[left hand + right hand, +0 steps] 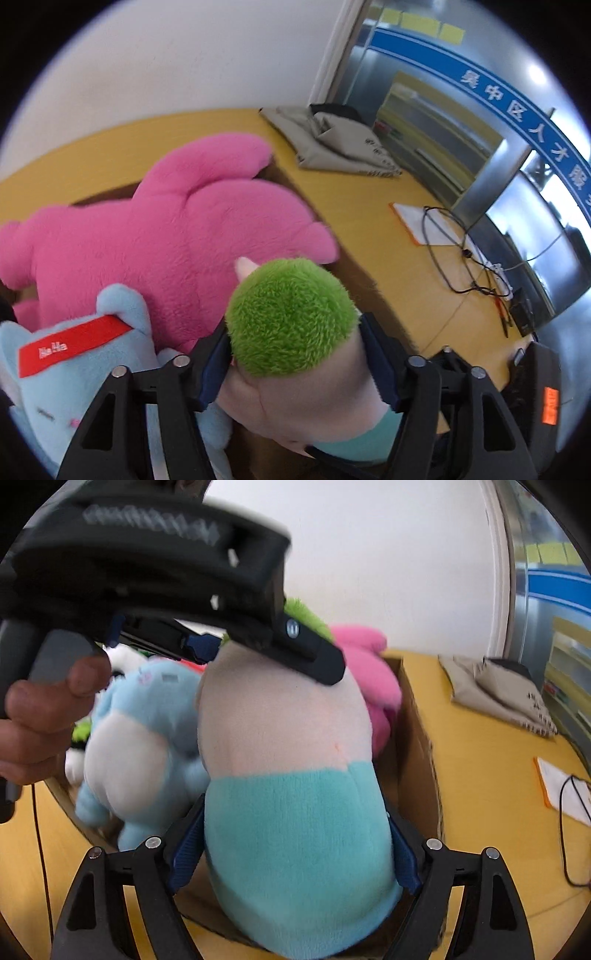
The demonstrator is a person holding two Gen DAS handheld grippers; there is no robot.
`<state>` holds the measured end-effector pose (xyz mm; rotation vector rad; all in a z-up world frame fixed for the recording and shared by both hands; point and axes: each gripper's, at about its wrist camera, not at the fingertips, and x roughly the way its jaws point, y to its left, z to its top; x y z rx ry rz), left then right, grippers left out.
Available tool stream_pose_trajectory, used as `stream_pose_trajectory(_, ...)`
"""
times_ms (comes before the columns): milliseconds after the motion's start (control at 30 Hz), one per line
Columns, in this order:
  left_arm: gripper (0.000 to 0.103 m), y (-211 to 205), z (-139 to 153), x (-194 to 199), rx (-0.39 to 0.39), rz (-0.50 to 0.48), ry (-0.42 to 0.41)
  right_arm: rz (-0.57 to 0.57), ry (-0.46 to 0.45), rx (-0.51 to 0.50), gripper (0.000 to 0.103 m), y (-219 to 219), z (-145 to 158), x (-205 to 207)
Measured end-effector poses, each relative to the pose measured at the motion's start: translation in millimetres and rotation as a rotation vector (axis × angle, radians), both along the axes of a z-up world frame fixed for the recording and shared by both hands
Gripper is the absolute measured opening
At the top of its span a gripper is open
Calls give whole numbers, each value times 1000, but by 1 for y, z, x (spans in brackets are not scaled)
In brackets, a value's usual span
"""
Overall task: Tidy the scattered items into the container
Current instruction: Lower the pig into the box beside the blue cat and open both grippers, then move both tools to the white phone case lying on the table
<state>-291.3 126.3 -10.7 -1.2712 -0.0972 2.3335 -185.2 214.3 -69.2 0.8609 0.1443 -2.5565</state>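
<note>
The cardboard box (417, 738) on the yellow tabletop (480, 746) already holds a pink plush (177, 229). Above it, the soft, light green-haired plush (291, 775) squashes easily; the right tongs (295, 849) pinch its teal base, the left tongs (299, 354) seemingly its head, best held broadly.

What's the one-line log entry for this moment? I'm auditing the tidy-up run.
left gripper: grips green-haired plush head | right gripper: grips body | over cardboard box
</note>
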Motion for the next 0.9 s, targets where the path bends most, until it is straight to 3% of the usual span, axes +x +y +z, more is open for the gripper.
stream_pose_trajectory(67,83,-4,-3,-1,27,8,-18,-10,-13,14,92,2,-2,1)
stream_pose_trajectory(200,84,0,9,9,-37,29,34,-26,-42,18,96,3,0,0)
stream_pose_trajectory(300,84,-6,36,29,-99,103,125,-44,-12,10,99,8,8,7)
stream_pose_trajectory(467,85,-40,106,100,-44,175,324,-115,74,-86,103,32,56,30)
stream_pose_trajectory(567,86,-61,126,145,-101,241,396,-129,86,-113,103,34,81,51)
stream_pose_trajectory(767,86,-88,121,251,-209,378,447,-155,39,-27,103,8,96,93)
stream_pose_trajectory(900,86,-91,102,290,-263,429,404,-158,2,21,103,-6,92,127)
